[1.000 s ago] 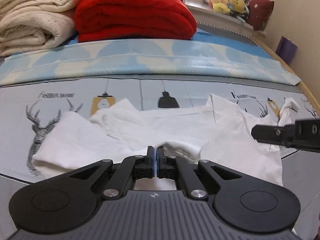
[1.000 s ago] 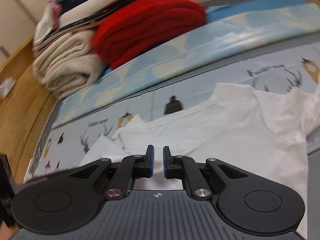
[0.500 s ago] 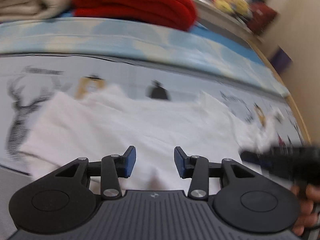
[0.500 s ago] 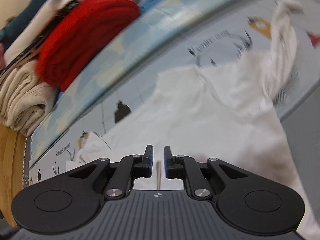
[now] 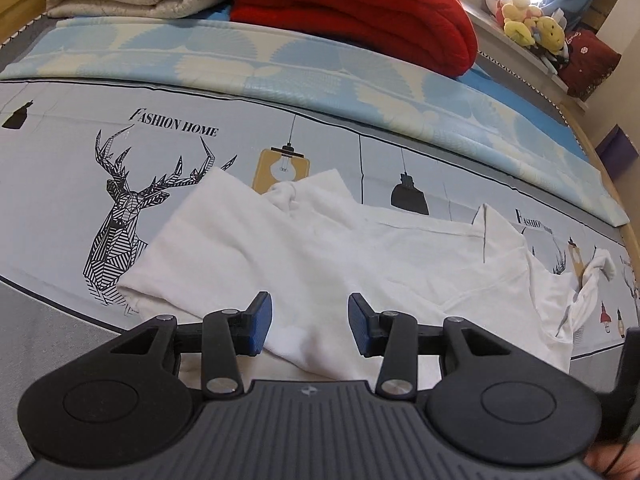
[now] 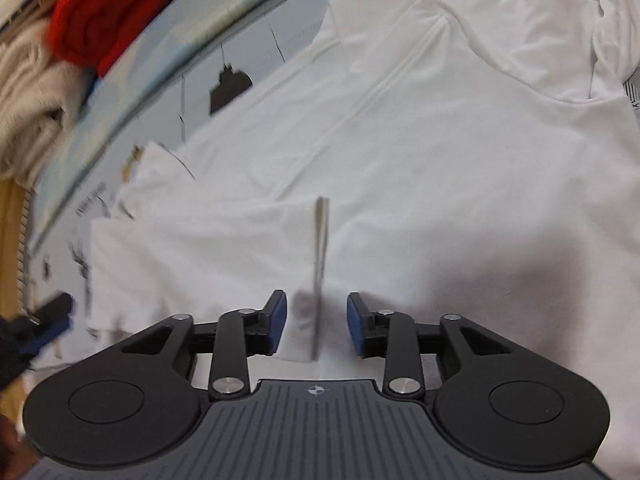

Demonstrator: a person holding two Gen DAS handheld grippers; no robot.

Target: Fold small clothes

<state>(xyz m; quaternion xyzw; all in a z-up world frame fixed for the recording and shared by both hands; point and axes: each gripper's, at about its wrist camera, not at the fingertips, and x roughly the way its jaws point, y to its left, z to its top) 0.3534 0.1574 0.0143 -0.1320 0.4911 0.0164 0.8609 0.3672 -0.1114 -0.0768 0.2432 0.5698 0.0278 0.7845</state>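
One white garment flat on bed sheet. Left tool released above garment's near edge. Right tool opening over garment, gripping nothing. One red blanket beyond garment.

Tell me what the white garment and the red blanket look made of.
White garment: thin, matte knit, probably cotton jersey; it drapes in soft creases and has stitched seams. Red blanket: thick, fuzzy fleece or plush by the look; it folds into bulky rounded layers.
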